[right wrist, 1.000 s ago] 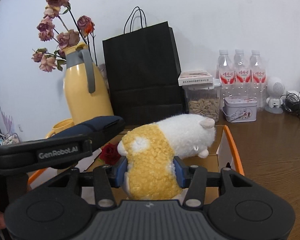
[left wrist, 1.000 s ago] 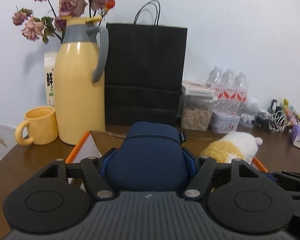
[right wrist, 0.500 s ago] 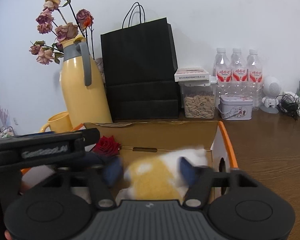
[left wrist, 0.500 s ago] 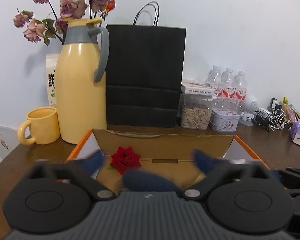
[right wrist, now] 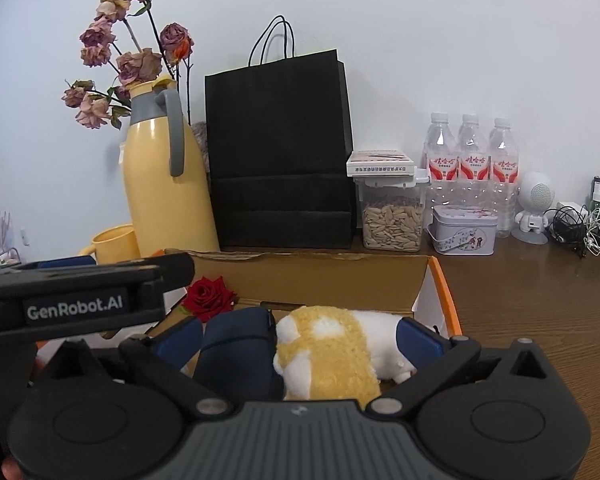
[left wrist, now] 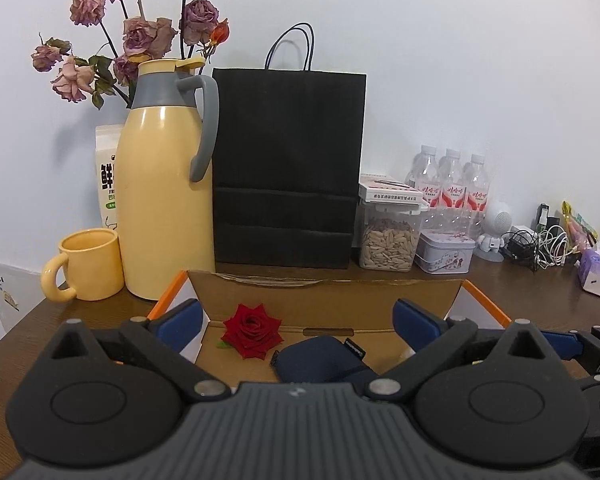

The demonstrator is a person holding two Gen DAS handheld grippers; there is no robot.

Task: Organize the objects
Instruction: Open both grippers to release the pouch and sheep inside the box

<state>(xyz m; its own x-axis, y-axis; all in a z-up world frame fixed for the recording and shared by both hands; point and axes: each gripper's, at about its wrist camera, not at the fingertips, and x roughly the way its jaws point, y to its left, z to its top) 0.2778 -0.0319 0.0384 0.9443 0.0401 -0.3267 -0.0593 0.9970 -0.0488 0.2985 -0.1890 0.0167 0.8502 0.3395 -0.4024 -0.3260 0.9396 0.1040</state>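
Both drops done, I judge. My left gripper (left wrist: 296,322) is spread wide with nothing between the pads; its jaws have just been opening. The navy pouch (left wrist: 320,360) lies released in the cardboard box (left wrist: 328,292), at 4 o'clock of the red rose (left wrist: 252,336), just beside it. My right gripper (right wrist: 298,340) has its jaws just opened too, pads clear of the plush toy (right wrist: 332,356), which rests in the box touching the pouch (right wrist: 236,348) at its 3 o'clock. Both lie flat so they stay put and fill the box floor side by side. Yellow jug (left wrist: 164,184) and black bag (left wrist: 288,168) stand on the counter (right wrist: 540,300) behind the box at 12 o'clock, untouched
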